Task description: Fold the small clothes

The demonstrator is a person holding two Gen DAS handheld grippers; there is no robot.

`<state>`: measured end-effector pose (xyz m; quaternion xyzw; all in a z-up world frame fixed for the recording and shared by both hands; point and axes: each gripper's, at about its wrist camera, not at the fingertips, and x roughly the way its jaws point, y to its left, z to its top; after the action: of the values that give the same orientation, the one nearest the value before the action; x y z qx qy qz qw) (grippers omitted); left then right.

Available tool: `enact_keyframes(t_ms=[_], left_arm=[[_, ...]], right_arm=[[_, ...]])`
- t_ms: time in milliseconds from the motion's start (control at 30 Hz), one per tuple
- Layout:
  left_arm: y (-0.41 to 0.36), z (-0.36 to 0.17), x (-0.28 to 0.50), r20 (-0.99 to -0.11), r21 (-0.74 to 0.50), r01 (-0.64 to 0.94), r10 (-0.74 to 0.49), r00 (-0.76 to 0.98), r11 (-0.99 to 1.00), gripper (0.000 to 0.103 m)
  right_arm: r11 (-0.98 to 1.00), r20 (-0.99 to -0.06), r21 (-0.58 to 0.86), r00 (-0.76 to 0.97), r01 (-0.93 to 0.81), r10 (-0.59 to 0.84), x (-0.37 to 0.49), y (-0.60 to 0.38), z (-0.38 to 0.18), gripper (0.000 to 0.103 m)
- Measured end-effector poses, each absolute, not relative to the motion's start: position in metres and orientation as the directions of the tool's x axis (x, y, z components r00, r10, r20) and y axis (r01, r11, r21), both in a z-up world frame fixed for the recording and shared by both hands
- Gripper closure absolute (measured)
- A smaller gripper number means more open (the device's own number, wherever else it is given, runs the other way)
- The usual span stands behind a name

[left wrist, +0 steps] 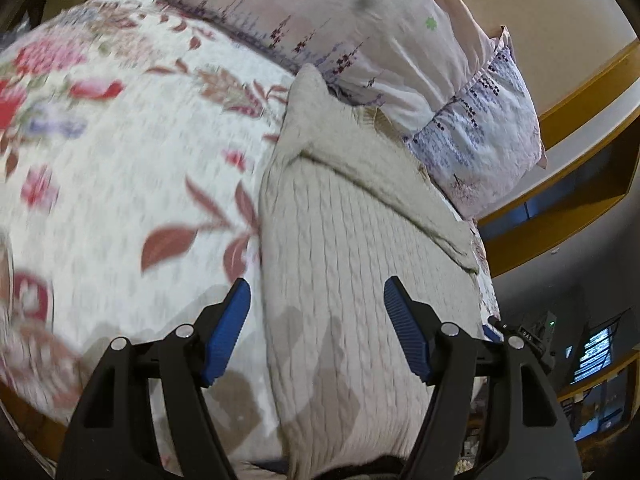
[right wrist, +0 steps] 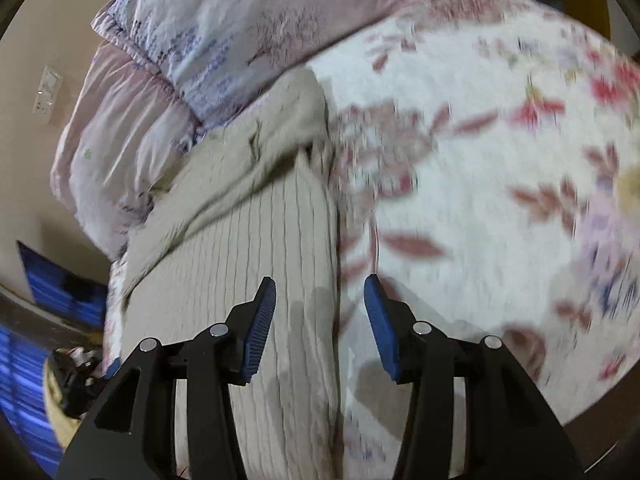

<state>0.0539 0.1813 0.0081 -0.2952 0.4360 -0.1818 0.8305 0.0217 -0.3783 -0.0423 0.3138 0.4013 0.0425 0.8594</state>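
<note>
A beige cable-knit garment [left wrist: 340, 240] lies flat on the floral bedspread [left wrist: 120, 160], folded into a long strip with a sleeve laid across its far end. My left gripper [left wrist: 316, 292] is open and empty, above the garment's near left edge. In the right wrist view the same garment [right wrist: 248, 240] lies at the left and the bedspread [right wrist: 480, 180] at the right. My right gripper [right wrist: 320, 292] is open and empty, above the garment's near right edge.
Pale lilac pillows [left wrist: 360, 28] lie at the head of the bed, just beyond the garment; they also show in the right wrist view [right wrist: 208, 40]. A wooden bed frame [left wrist: 560, 208] runs along the right. A wall switch plate [right wrist: 47, 94] is on the wall.
</note>
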Motion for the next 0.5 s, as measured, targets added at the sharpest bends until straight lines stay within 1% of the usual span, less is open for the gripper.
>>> enact_keyframes(t_ms=[100, 167, 200, 267, 333, 400, 500], left_arm=[[0.180, 0.000, 0.042, -0.606, -0.675, 0.037, -0.583, 0.541, 0.737, 0.041], [0.178, -0.003, 0.035, -0.594, -0.690, 0.041, -0.597, 0.540, 0.723, 0.045], [0.177, -0.004, 0.032, -0.588, -0.699, 0.042, -0.606, 0.536, 0.714, 0.046], [0.173, -0.007, 0.025, -0.575, -0.716, 0.049, -0.627, 0.526, 0.696, 0.052], [0.168, -0.010, 0.016, -0.568, -0.724, 0.061, -0.645, 0.512, 0.687, 0.055], [0.165, -0.014, 0.009, -0.552, -0.748, 0.066, -0.674, 0.491, 0.661, 0.055], [0.160, -0.020, -0.004, -0.529, -0.773, 0.076, -0.706, 0.470, 0.630, 0.060]], right_arm=[[0.790, -0.645, 0.599, 0.663, 0.130, 0.380, 0.008, -0.371, -0.048, 0.056], [0.771, -0.629, 0.629, 0.647, 0.097, 0.432, 0.001, -0.364, -0.051, 0.063], [0.763, -0.623, 0.640, 0.640, 0.088, 0.449, -0.001, -0.362, -0.052, 0.063], [0.752, -0.612, 0.656, 0.632, 0.068, 0.476, -0.009, -0.356, -0.055, 0.066], [0.731, -0.594, 0.681, 0.617, 0.044, 0.516, -0.016, -0.351, -0.058, 0.070], [0.718, -0.583, 0.695, 0.606, 0.029, 0.541, -0.022, -0.349, -0.060, 0.071], [0.716, -0.577, 0.698, 0.594, 0.003, 0.560, -0.033, -0.343, -0.060, 0.072]])
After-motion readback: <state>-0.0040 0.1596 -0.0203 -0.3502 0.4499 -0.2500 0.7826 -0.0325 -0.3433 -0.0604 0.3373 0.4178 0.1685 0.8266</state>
